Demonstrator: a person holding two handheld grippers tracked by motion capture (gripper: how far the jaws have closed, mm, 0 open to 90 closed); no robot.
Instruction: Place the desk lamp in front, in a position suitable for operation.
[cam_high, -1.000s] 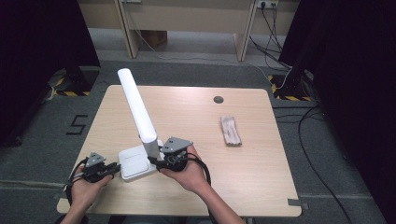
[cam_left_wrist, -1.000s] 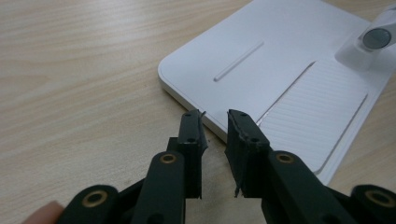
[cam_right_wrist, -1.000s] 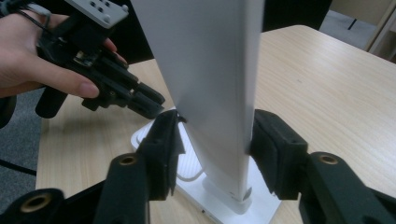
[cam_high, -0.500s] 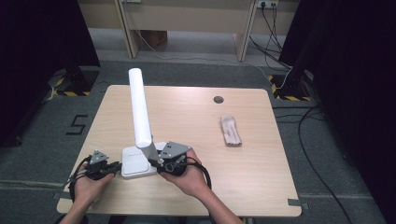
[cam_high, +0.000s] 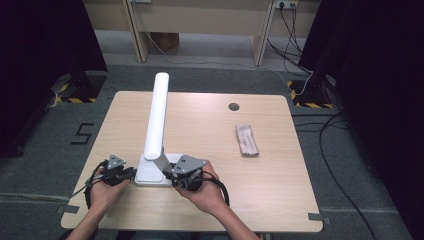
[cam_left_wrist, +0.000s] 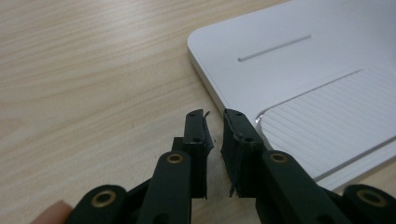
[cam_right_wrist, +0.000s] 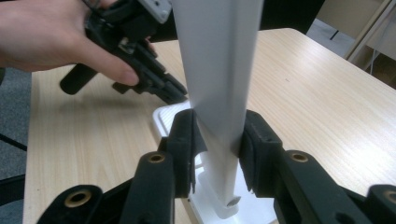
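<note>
Fingers of the right gripper (cam_right_wrist: 217, 140), having just been closing: pinched on the lamp arm (cam_right_wrist: 219, 70) directly above the base (cam_high: 150, 174), probably to steady that arm upright on its hinge. Fingers of the left gripper (cam_left_wrist: 215, 123): kept a narrow gap apart at the base's left rim, with nothing between them, probably to pin the base against tipping. Stood the lamp (cam_high: 156, 120) itself near the front edge of the wooden surface (cam_high: 210, 125). Well to the right of the base, lay a folded brownish cloth (cam_high: 247, 140); beyond the base, showed a round cable hole (cam_high: 233, 106). Farther off: grey carpet (cam_high: 200, 75), a taped 5 (cam_high: 82, 134) left of the base, dark curtains (cam_high: 45, 45) at both sides, and cables (cam_high: 290, 20) at the back.
</note>
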